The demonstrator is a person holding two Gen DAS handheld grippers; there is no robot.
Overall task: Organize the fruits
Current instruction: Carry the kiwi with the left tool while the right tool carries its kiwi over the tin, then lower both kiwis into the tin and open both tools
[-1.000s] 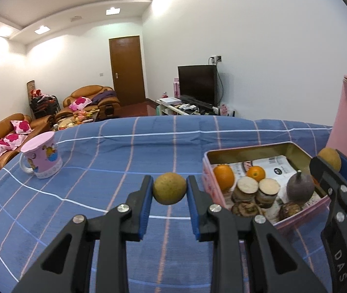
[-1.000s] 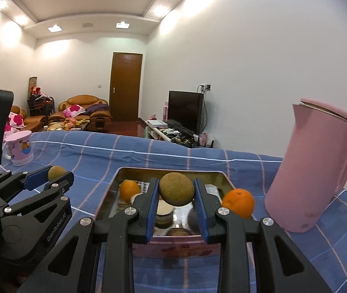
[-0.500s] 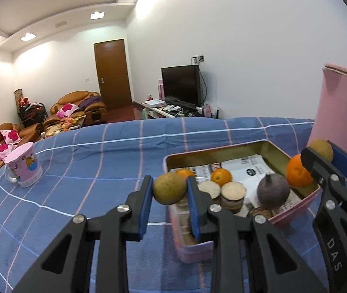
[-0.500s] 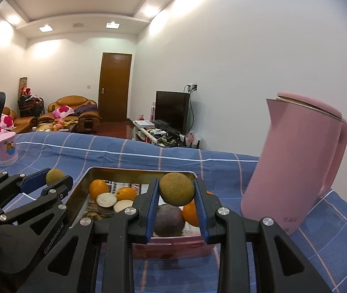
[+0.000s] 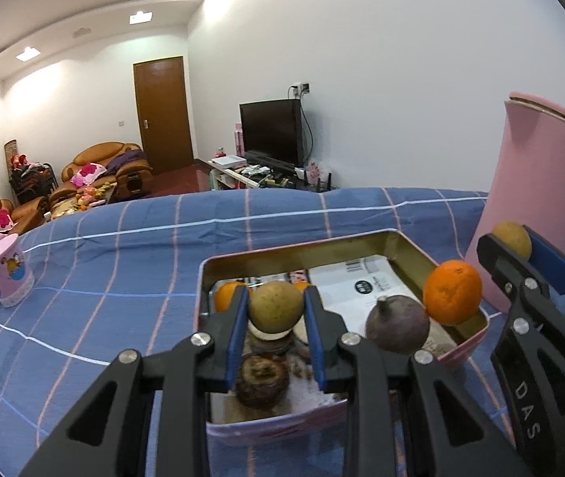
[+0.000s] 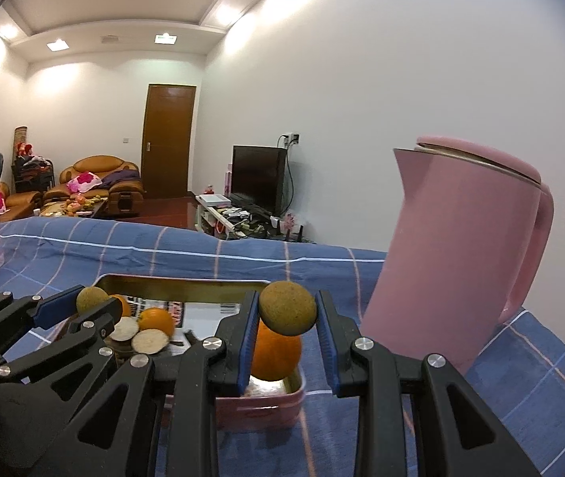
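Observation:
My left gripper (image 5: 276, 312) is shut on a round brownish-green fruit (image 5: 276, 305) and hovers over the near left part of the pink tin box (image 5: 365, 238). My right gripper (image 6: 287, 312) is shut on a second brown fruit (image 6: 287, 308) above the tin's (image 6: 258, 399) right end. Inside the tin lie oranges (image 5: 452, 292), a dark purple fruit (image 5: 397, 328), cut pale rounds (image 6: 150, 341) and a dark brown fruit (image 5: 260, 379). Seen from the left wrist, the right gripper (image 5: 515, 244) holds its fruit (image 5: 511, 238) at the tin's far right corner.
A tall pink kettle (image 6: 461, 246) stands just right of the tin on the blue checked cloth (image 5: 131, 246). A pink mug (image 5: 4, 272) sits far left on the cloth. Sofas, a door and a television fill the room behind.
Both grippers have carried their fruits rightward: the left one from over the bare cloth to above the tin, the right one toward the tin's right end near the kettle.

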